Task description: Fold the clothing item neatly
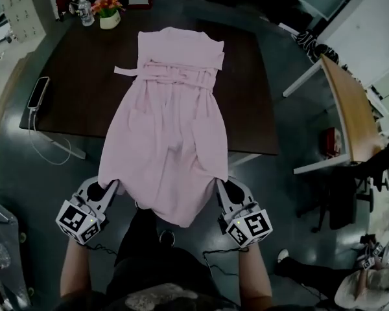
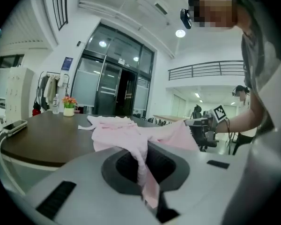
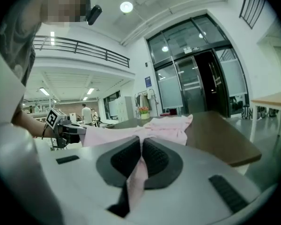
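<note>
Dark table (image 1: 65, 89) fills the upper part of the head view. Pink dress (image 1: 172, 128) lies flat along it, top end and tied belt at the far side, skirt running over the near edge toward the person. Left gripper (image 1: 110, 188) has its jaws closed on the skirt's lower left corner; its own view shows cloth pinched between the pads (image 2: 143, 172). Right gripper (image 1: 223, 190) is clamped on the lower right corner, fabric squeezed in the jaws (image 3: 139, 161). Hem sags between the two grippers. Phone (image 1: 39, 92) with cable sits at the table's left edge. Flower pot (image 1: 108, 13) stands at the far left corner.
</note>
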`<action>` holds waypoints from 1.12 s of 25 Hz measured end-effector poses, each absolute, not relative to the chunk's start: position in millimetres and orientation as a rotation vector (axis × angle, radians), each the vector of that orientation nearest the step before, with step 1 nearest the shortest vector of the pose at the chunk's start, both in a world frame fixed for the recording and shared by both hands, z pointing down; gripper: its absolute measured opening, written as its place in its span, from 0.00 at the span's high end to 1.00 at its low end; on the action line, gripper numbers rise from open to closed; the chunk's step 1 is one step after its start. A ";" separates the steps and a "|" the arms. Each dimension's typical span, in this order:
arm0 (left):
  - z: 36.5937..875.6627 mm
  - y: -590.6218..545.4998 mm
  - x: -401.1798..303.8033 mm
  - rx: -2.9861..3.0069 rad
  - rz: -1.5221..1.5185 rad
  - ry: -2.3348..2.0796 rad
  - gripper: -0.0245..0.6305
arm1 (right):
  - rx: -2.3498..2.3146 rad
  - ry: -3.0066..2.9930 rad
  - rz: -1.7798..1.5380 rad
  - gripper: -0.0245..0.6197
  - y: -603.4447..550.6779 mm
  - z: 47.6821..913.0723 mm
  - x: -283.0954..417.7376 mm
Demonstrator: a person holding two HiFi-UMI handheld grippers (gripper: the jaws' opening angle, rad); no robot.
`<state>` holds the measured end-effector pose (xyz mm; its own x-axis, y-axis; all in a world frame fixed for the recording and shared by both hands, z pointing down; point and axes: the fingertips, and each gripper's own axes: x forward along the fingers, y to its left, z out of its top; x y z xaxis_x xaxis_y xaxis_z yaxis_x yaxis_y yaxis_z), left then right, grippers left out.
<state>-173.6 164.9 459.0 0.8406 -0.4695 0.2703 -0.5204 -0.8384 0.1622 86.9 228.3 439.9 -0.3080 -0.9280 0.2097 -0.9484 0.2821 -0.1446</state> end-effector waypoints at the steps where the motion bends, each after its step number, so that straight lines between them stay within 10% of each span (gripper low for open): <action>1: 444.8 158.2 -171.7 2.809 0.300 -0.744 0.92 | 1.776 -2.474 0.327 0.96 217.9 422.0 89.1; 18: 266.1 -186.1 -88.4 2.963 0.018 -0.429 0.92 | 1.710 -2.545 0.086 0.96 -114.4 266.0 151.3; 28: 241.1 -431.9 -49.3 2.899 0.063 -0.799 0.92 | 1.893 -2.496 0.173 0.96 -307.9 249.7 311.0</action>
